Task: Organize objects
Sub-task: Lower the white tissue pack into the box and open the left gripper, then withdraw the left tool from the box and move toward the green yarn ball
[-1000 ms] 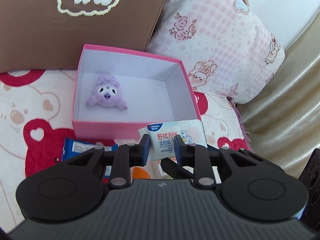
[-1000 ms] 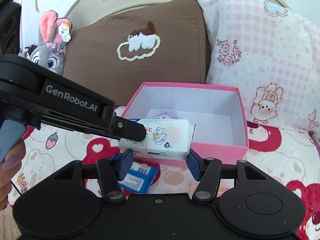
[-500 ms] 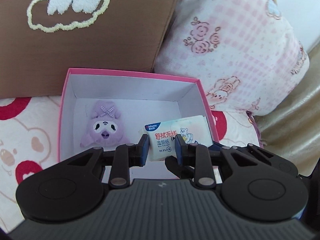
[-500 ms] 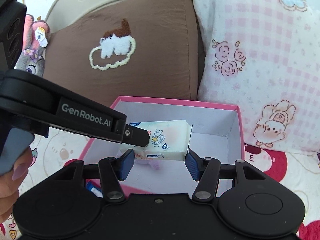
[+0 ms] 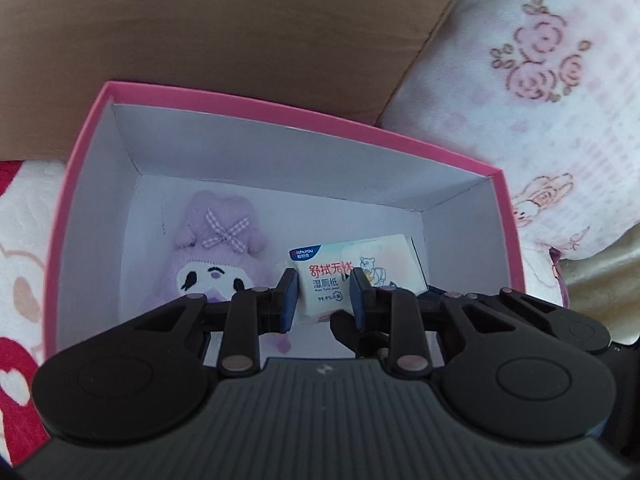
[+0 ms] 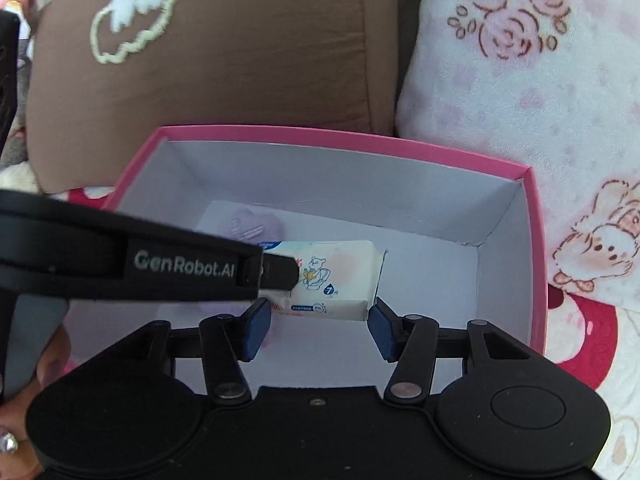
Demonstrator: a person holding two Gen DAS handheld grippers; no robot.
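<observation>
Wet-wipe pack (image 5: 340,276) pinched in left gripper (image 5: 323,295) fingers inside pink box (image 5: 248,106) beside purple plush (image 5: 218,256), right gripper (image 6: 318,330) fingers spread.

Black left tool (image 5: 323,295) with blue pads, black right tool (image 6: 319,323), white GenRobot.AI lettering, silver screws

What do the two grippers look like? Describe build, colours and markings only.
Both are matte black plastic. The left gripper has a ribbed grey-black top, round side discs, linkage arms with silver pivot pins and blue finger pads. The right gripper has a like build, with a smooth top. Seen side-on, the left one reads "GenRobot.AI" in pale letters. No cables show.
</observation>
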